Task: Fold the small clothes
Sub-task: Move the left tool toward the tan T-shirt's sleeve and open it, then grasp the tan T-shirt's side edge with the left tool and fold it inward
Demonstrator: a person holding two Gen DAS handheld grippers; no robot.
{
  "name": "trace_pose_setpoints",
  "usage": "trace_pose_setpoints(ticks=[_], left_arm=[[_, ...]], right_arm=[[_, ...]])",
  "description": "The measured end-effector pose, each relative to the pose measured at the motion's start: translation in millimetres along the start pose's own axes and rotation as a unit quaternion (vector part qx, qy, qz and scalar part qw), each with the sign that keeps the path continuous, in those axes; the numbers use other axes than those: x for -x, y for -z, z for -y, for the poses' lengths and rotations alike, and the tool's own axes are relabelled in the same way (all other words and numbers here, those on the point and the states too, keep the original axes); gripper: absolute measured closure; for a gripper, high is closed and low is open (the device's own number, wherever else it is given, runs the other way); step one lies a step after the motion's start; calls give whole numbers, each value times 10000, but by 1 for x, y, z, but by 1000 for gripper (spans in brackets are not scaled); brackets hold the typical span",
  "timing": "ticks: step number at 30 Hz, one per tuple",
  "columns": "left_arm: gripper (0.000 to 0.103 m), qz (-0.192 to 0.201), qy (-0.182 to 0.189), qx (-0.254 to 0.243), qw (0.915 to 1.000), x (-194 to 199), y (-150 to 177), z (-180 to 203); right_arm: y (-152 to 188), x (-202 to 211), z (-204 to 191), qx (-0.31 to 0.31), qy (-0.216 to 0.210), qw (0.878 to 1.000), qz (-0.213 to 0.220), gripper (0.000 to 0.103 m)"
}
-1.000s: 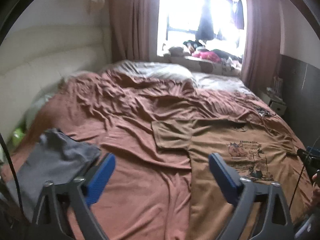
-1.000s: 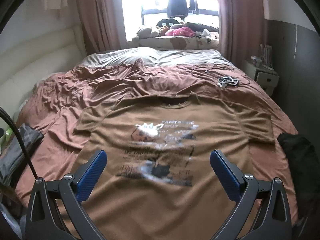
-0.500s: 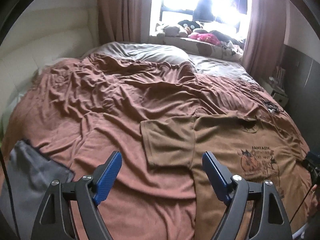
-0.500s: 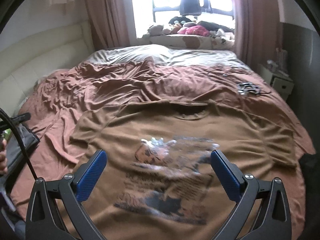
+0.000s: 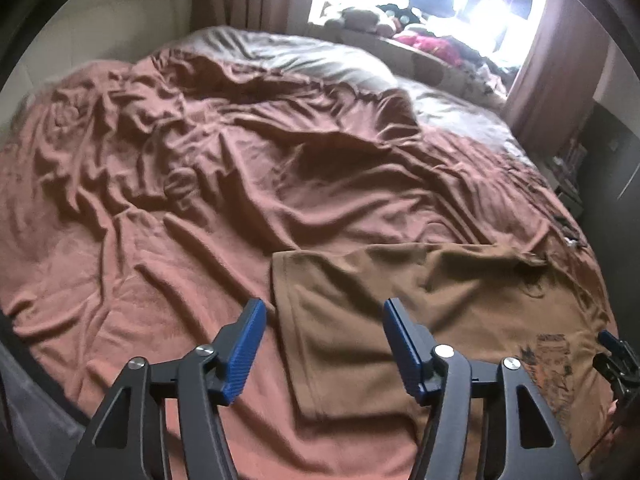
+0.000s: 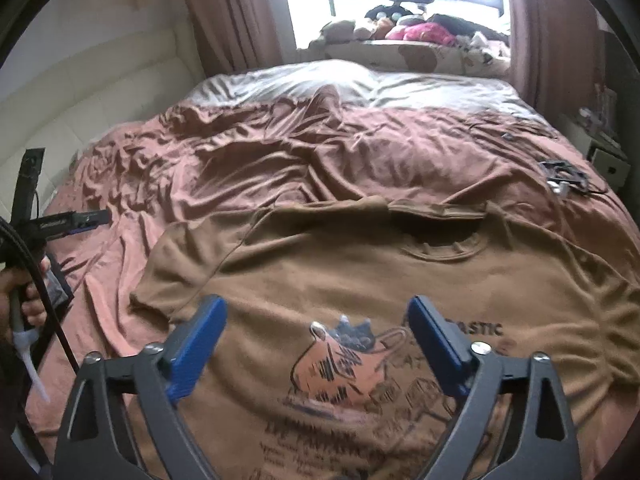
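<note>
The brown T-shirt (image 6: 400, 280) lies flat, print up, on the near right of the rumpled rust-coloured bedspread (image 5: 200, 200) — soft knit on wrinkled cloth. My left gripper (image 5: 324, 344) is closing over its sleeve, my right gripper (image 6: 316, 344) closing above the print — neither touching. Beyond, pink curtains (image 6: 232, 12) frame a bright window.

A brown T-shirt (image 6: 400, 280) lies spread flat, print up, sleeves out, on the bed.
</note>
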State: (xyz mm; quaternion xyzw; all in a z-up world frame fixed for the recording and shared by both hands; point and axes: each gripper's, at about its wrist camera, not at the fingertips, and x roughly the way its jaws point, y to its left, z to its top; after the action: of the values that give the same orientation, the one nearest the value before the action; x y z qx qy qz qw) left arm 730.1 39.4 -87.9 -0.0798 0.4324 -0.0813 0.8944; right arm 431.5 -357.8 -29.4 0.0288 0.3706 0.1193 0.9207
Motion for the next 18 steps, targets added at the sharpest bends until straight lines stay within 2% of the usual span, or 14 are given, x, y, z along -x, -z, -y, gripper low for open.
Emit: trace_pose_setpoints(ticks=[3, 5, 8, 11, 14, 17, 18], left_arm=[[47, -232, 36, 165, 9996, -29, -6, -13], [54, -426, 40, 281, 9987, -50, -6, -20], [59, -622, 120, 449, 9970, -71, -1, -26], [60, -743, 26, 435, 9963, -88, -1, -30], [60, -876, -21, 495, 9949, -103, -1, -33], [60, -971, -168, 286, 9947, -118, 1, -30], [67, -1018, -164, 292, 9942, -122, 2, -31]], right_arm=[[-8, -21, -2, -39, -130, 9998, -151, 28], [-11, -35, -3, -99, -342, 9990, -263, 29], [-14, -50, -4, -78, -339, 9989, -327, 35], [-16, -66, -6, -57, -383, 9982, -464, 42], [-20, -78, -11, -40, -409, 9976, -555, 43], [-23, -86, -15, -38, -421, 9973, -605, 43], [-23, -87, -15, -43, -437, 9971, -615, 43]])
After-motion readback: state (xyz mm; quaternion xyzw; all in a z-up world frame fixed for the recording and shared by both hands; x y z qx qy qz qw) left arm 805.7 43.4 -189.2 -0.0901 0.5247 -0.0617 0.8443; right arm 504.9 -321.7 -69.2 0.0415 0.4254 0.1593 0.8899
